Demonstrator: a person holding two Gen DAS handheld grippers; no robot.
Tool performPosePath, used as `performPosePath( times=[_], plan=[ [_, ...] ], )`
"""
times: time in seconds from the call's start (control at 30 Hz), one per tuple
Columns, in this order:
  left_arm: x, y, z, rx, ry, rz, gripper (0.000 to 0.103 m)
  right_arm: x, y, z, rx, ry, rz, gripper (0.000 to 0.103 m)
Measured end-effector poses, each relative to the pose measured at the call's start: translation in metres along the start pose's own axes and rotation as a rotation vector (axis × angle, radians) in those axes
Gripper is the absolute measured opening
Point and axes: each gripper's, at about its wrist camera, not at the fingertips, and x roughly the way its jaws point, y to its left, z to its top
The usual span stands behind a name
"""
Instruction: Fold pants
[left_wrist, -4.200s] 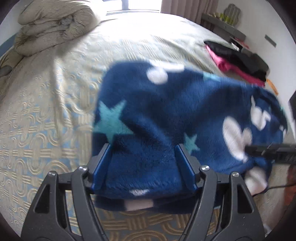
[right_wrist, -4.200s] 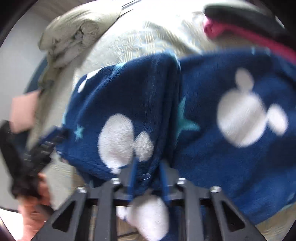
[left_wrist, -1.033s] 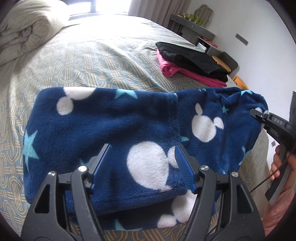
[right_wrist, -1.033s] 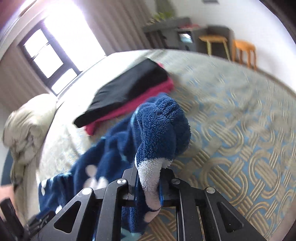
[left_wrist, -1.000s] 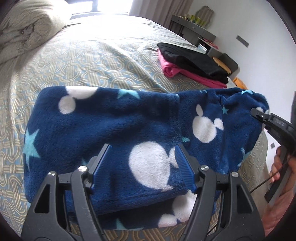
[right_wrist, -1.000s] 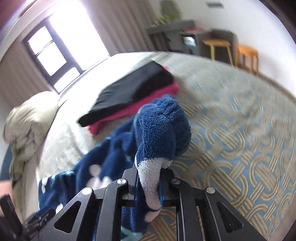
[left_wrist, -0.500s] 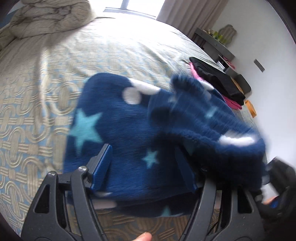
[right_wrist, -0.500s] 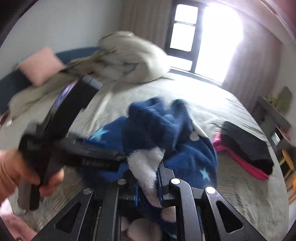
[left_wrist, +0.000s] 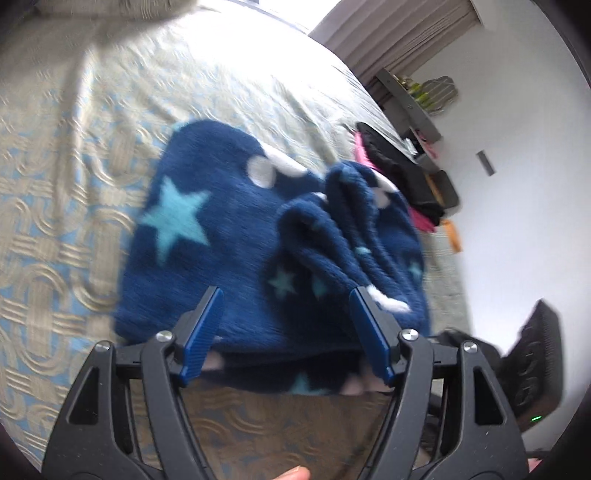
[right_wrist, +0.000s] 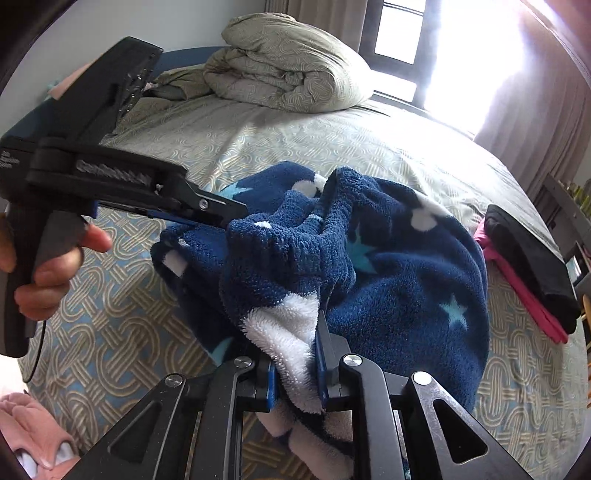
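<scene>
The pants (left_wrist: 229, 236) are navy fleece with white mouse heads and light blue stars, lying folded on the patterned bed. My left gripper (left_wrist: 286, 321) is open, its blue fingers spread over the near edge of the pants. In the right wrist view the left gripper (right_wrist: 221, 216) reaches in from the left and touches the pants' left side. My right gripper (right_wrist: 297, 363) is shut on a bunched end of the pants (right_wrist: 406, 273), white patch between the pads, held over the lower layer.
The bed cover (right_wrist: 258, 140) has a beige and blue ring pattern. A rolled duvet (right_wrist: 284, 62) lies at the head. Folded black and pink clothes (right_wrist: 528, 258) lie at the right side, also in the left wrist view (left_wrist: 402, 173). A pink item (right_wrist: 33, 428) sits at lower left.
My right gripper has swung the held end of the pants from the far right over to the left, on top of the rest. The left gripper has stayed open at the near edge.
</scene>
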Motion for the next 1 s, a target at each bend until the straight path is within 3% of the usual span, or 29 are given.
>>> performPosePath(
  times=[0.17, 0.27, 0.33, 0.43, 0.6, 0.7, 0.73, 0.83, 1.0],
  plan=[
    [0.002, -0.002, 0.002, -0.058, 0.027, -0.073, 0.072, 0.000, -0.003, 0.000, 0.018, -0.001, 0.000, 0.017],
    [-0.001, -0.005, 0.001, -0.079, 0.027, -0.109, 0.081, -0.007, -0.002, -0.002, 0.044, -0.005, 0.013, 0.017],
    [-0.001, -0.010, 0.001, -0.080, 0.029, -0.127, 0.081, -0.007, -0.002, -0.002, 0.048, -0.006, 0.017, 0.017],
    [0.010, -0.022, 0.005, -0.056, 0.044, -0.093, 0.085, -0.005, 0.002, 0.000, 0.035, -0.008, 0.006, 0.017],
    [0.052, -0.048, 0.017, -0.030, 0.142, -0.095, 0.085, -0.005, 0.016, 0.002, -0.031, -0.011, -0.022, 0.017],
    [0.067, -0.062, 0.022, 0.025, 0.147, -0.009, 0.085, -0.007, 0.022, 0.000, -0.058, -0.011, -0.031, 0.017],
    [0.071, -0.066, 0.023, 0.047, 0.142, 0.030, 0.083, -0.008, 0.022, -0.001, -0.057, -0.012, -0.030, 0.017],
    [0.078, -0.064, 0.023, 0.059, 0.181, 0.085, 0.056, -0.010, 0.019, -0.002, -0.035, -0.014, -0.020, 0.017],
    [0.072, -0.049, 0.022, 0.025, 0.179, 0.051, 0.042, -0.009, 0.014, -0.004, 0.002, -0.003, 0.014, 0.017]
  ],
)
